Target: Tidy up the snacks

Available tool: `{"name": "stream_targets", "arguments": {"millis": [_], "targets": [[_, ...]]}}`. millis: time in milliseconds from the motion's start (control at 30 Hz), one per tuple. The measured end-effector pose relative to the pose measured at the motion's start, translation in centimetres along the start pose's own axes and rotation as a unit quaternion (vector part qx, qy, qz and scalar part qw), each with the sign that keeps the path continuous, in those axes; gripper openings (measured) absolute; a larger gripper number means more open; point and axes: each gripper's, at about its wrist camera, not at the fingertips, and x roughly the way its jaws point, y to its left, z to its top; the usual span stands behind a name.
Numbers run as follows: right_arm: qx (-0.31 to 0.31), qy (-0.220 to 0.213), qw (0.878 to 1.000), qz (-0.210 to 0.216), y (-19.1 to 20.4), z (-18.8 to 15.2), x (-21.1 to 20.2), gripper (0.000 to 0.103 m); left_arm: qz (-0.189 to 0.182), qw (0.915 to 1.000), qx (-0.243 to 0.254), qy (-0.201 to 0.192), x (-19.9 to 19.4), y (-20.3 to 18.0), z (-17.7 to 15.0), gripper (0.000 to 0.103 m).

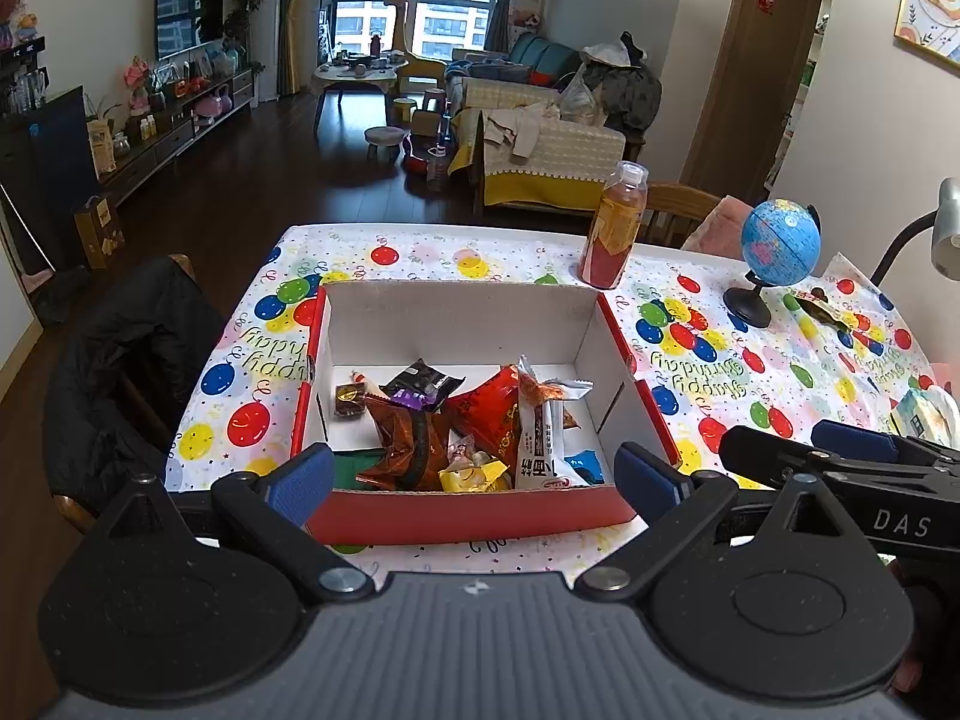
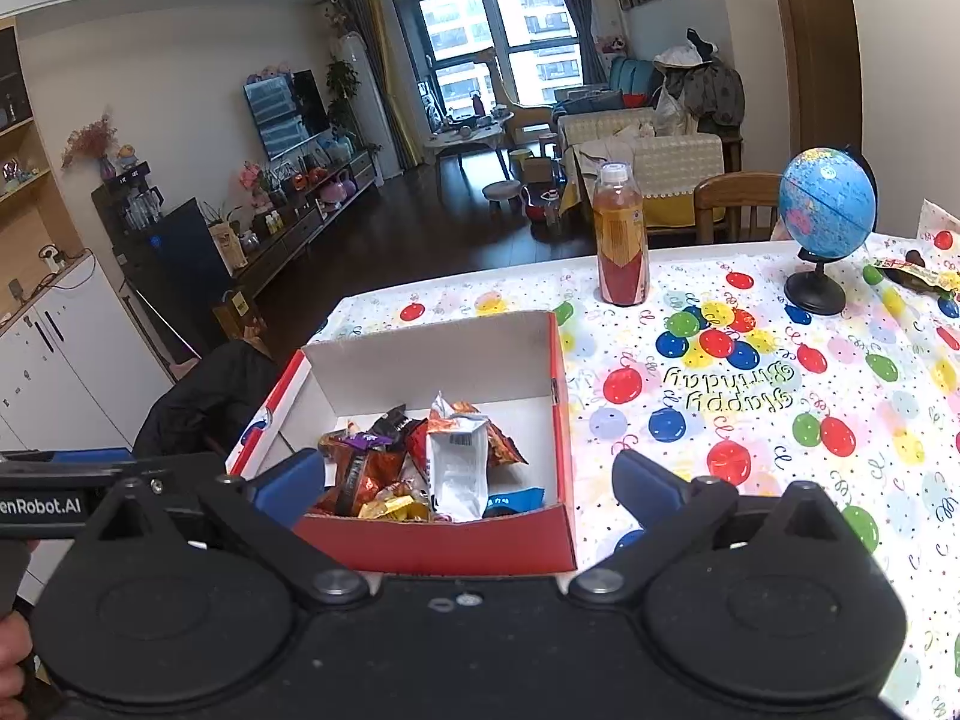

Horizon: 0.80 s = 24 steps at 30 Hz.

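Observation:
A red cardboard box (image 1: 468, 519) with a white inside sits on the balloon tablecloth and holds several snack packets (image 1: 456, 426). It also shows in the right wrist view (image 2: 444, 546) with the packets (image 2: 420, 468). My left gripper (image 1: 474, 474) is open and empty, just before the box's near wall. My right gripper (image 2: 468, 483) is open and empty, at the box's near right corner; it shows at the right in the left wrist view (image 1: 840, 444). One snack packet (image 2: 912, 273) lies apart at the far right of the table.
A bottle of orange drink (image 2: 621, 240) stands behind the box. A small blue globe (image 2: 825, 216) on a black stand is at the far right. A tissue pack (image 1: 924, 414) lies near the right edge. A dark jacket on a chair (image 1: 120, 372) is left of the table.

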Motion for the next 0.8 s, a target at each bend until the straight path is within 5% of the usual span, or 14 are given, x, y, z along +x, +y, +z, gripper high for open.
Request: {"name": "stream_targets", "arguments": {"millis": [800], "targets": [[-0.005, -0.002, 1.0, 0.0, 0.3, -0.09, -0.14, 0.102, -0.001, 1.0, -0.001, -0.001, -0.06, -0.04, -0.04, 0.1]]}}
